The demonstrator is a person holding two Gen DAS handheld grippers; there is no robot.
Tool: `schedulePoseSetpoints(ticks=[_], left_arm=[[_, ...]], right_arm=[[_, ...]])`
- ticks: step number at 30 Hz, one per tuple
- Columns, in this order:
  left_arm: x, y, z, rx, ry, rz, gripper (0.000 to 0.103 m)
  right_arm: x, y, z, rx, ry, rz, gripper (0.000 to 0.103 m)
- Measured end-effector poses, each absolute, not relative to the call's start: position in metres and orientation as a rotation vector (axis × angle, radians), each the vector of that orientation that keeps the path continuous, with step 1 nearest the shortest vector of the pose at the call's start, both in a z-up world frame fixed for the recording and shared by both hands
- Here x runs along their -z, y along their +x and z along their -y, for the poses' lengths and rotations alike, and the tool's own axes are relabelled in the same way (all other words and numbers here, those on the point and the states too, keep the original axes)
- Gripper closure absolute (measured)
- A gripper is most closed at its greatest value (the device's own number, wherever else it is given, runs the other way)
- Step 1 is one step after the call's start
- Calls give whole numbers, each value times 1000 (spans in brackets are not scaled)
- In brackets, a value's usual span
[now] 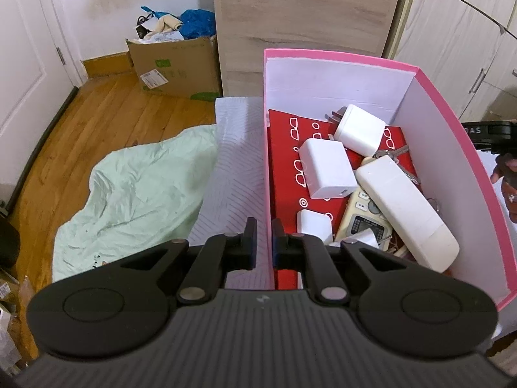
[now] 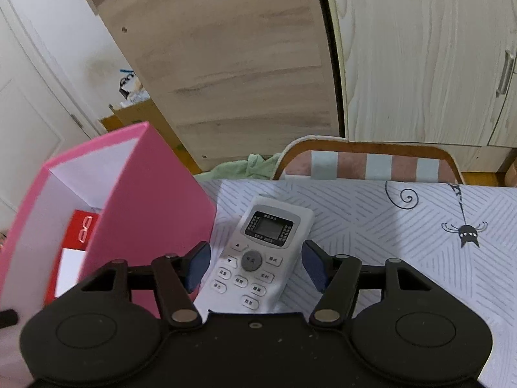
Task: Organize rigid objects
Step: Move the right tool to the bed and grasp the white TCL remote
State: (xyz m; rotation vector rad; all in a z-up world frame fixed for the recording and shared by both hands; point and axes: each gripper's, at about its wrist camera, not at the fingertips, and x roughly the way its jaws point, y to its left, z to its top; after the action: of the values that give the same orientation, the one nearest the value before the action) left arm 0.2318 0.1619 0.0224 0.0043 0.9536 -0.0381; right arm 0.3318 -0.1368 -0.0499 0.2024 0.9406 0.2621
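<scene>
A pink box (image 1: 449, 119) stands on the patterned table cloth (image 1: 226, 161). It holds white chargers (image 1: 326, 168), a face-down white remote (image 1: 407, 210), another remote, keys and a red case. My left gripper (image 1: 264, 242) is shut on the box's left wall, one finger on each side. In the right wrist view a white air-conditioner remote (image 2: 258, 258) lies face up on the cloth (image 2: 387, 220) just right of the pink box (image 2: 152, 200). My right gripper (image 2: 255, 265) is open, with one finger either side of the remote, apart from it.
A wooden cabinet (image 1: 303, 22) stands behind the box. A cardboard box (image 1: 174, 64) of clutter sits on the wood floor. A pale green sheet (image 1: 135, 200) lies left of the table. A chair back (image 2: 368, 161) stands beyond the table's far edge, with wardrobe doors (image 2: 420, 58) behind.
</scene>
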Motion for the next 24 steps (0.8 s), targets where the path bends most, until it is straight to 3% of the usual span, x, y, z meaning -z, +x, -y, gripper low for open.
schedulePoseSetpoints(ticks=[15,21,24], left_arm=[[-24,235,-168,31,-21,-956,94],[-23,235,-167,30,-13,-955,94],[-23,235,-167,30,-16,-955,94]], right_arm=[[64,334,132,-280,81,-880,27],[64,328,118,-362,-168,-923,26],[60,323,115,-378,-263,-926,31]])
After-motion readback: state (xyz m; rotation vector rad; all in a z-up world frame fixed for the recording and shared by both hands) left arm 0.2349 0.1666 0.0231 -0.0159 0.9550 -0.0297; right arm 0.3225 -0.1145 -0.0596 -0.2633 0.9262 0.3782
